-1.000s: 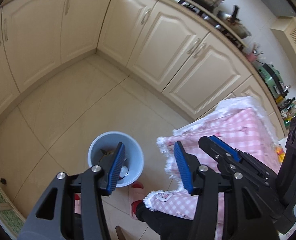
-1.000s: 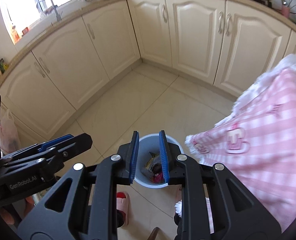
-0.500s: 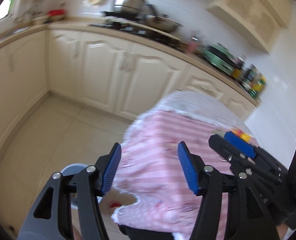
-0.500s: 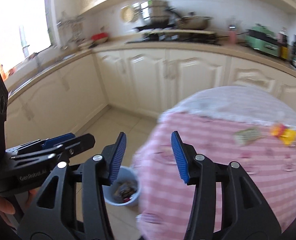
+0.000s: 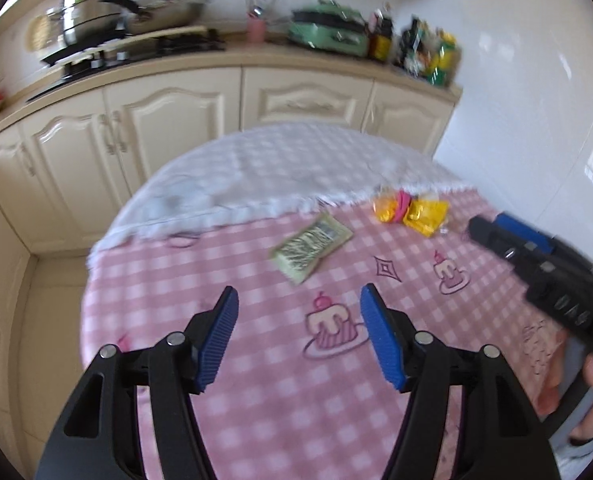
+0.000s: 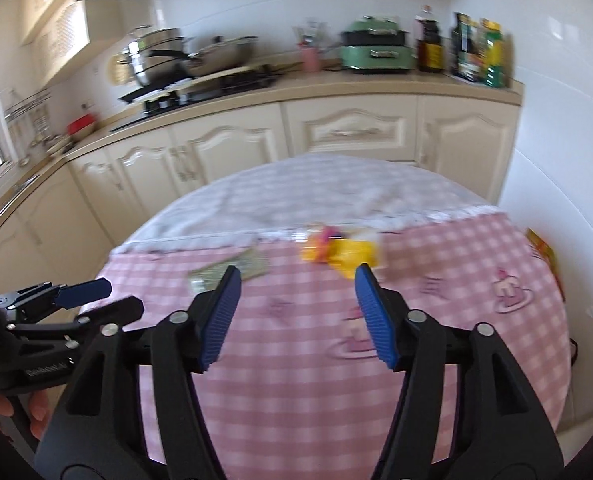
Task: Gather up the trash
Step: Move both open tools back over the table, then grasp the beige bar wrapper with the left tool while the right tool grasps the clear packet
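Round desk (image 5: 224, 360) under a pink checked cloth, a white lacy cloth (image 5: 280, 168) over its far half; kitchen counter behind carries pots, a green appliance and bottles. Trash on the desk: a flat green-and-white printed wrapper (image 5: 312, 246) lying near the seam between the two cloths, and further right a small heap of yellow and pink wrappers (image 5: 410, 209), touching one another. Another yellow-red packet (image 6: 543, 251) shows at the desk's far right edge in the right wrist view, partly cut off. Left gripper (image 5: 296, 334) hovers over the pink cloth, jaws spread wide, nothing between them; the flat wrapper lies ahead of it, well apart. Right gripper (image 6: 296, 314) likewise spread and empty, pointed roughly at the yellow heap (image 6: 338, 254). No bin is visible in either view. Risks, as judgement: biggest is the cloth itself, since a finger scooping low for a flat wrapper could pinch or drag the fabric and shift everything on it. Next, both frames are motion-blurred, so a fast approach may overshoot. The two grippers are near each other and could clash if both go for the middle. Smallest: the heaped wrappers are thin and crinkly; a pinch may lift one and scatter the rest, or the flat wrapper may slide away from the fingers.
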